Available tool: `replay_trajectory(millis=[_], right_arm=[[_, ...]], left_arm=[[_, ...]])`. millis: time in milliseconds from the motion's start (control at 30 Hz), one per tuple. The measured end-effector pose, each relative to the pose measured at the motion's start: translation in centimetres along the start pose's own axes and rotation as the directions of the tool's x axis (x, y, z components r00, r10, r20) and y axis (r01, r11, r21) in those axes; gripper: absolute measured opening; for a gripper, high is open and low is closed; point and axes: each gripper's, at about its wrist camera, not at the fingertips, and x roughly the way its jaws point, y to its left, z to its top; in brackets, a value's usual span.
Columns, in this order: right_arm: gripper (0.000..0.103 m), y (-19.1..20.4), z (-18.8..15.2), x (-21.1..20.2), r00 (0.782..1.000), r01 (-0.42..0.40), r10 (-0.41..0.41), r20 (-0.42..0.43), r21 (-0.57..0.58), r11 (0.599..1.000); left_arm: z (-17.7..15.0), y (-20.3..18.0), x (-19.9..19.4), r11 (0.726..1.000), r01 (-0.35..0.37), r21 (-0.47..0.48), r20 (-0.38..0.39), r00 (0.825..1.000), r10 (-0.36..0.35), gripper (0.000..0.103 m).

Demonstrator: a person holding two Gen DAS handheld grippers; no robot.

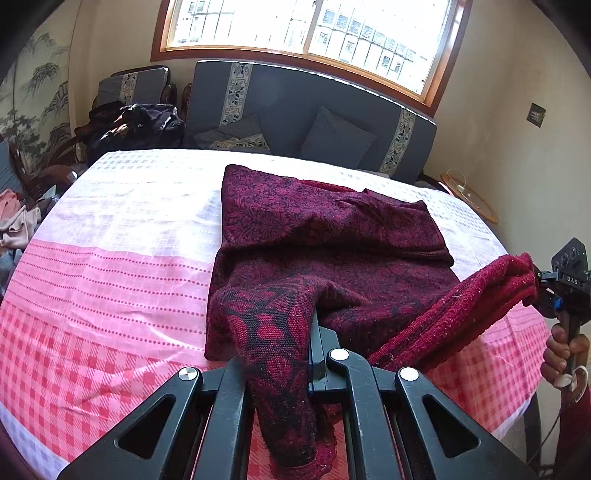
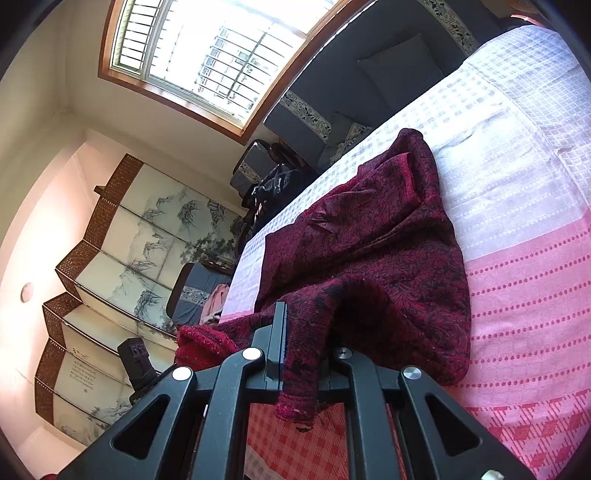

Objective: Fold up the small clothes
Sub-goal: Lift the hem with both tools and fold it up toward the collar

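Readable on the right tongs (image 1: 536,282): white letters "DAS" on the black body; writing on the folding screen (image 2: 122,236) too small to make out. Left tongs (image 1: 284,332) clamped on the near hem of the dark red sweater (image 1: 325,240), knit bunched between the fingers and hanging over the front. Right tongs clamped on another hem corner, lifted off the counter (image 1: 110,266) at its right edge, fabric stretched taut between the two grips. Rest of the sweater flat mid-counter on the pink-and-white checked cloth, one sleeve folded across the body. Wide bare cloth to the left of the sweater and beyond it; less on the right, close to the edge. Behind the far edge, a grey sofa (image 1: 295,107) with cushions under a window (image 1: 306,33); dark clothing (image 1: 136,125) heaped on an armchair to the left, pink garments (image 1: 16,221) piled lower left. Small round glass-topped table (image 1: 469,195) off the right corner.
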Motion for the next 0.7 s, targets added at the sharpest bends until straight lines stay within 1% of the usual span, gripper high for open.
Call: replay_trajectory(millis=[200,400,700], right_arm=[[0.01,-0.7,2.2,1.4,1.0,0.008,-0.008,0.015,0.017,1.0],[0.01,-1.3,4.3,2.8,0.999,0.019,-0.019,0.034,0.021,1.0],[0.01,-2.2,7.5,4.8,0.997,0.029,-0.032,0.068,0.046,0.999]], left_arm=[[2.2,0.9,1.9,0.998,0.015,-0.068,-0.011,1.0,-0.016,0.005],[4.3,1.2,4.2,0.996,-0.013,-0.089,-0.018,1.0,0.011,0.005],[7.6,3.2,7.8,0.982,-0.03,-0.187,-0.049,0.999,0.021,0.005]])
